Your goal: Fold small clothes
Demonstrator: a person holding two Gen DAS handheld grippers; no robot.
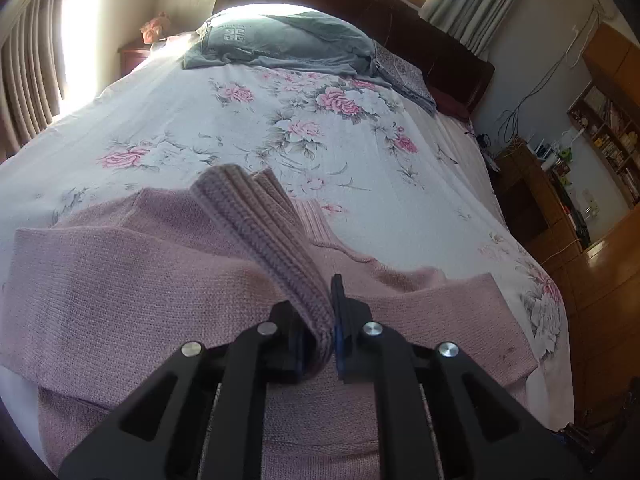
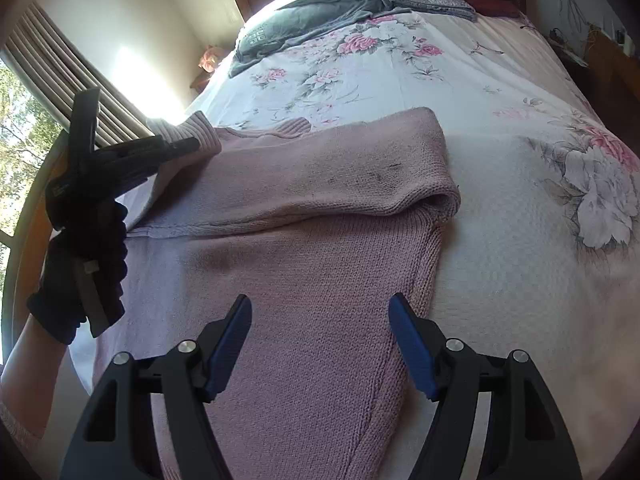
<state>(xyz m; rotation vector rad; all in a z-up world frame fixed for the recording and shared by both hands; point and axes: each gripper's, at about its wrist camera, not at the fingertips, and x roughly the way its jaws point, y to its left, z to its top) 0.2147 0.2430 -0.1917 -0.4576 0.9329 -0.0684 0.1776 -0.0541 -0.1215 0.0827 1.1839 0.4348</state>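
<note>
A pink knitted sweater (image 2: 304, 248) lies spread on the floral bed sheet (image 2: 500, 240), one sleeve folded across its chest. My left gripper (image 1: 322, 328) is shut on the ribbed cuff (image 1: 256, 220) of a sleeve, holding it just above the sweater's body (image 1: 120, 280). In the right wrist view the left gripper (image 2: 188, 145) appears at the left, held by a hand in a dark glove (image 2: 80, 272), with the cuff (image 2: 192, 130) between its tips. My right gripper (image 2: 320, 344) hangs open over the sweater's lower part, nothing between its blue pads (image 2: 412, 344).
A grey pillow (image 1: 288, 40) and a folded patterned cloth (image 1: 404, 76) lie at the head of the bed against a dark wooden headboard (image 1: 400, 12). Wooden furniture with shelves (image 1: 600, 140) and cables stands on the bed's right. Curtains (image 1: 28, 80) hang at the left.
</note>
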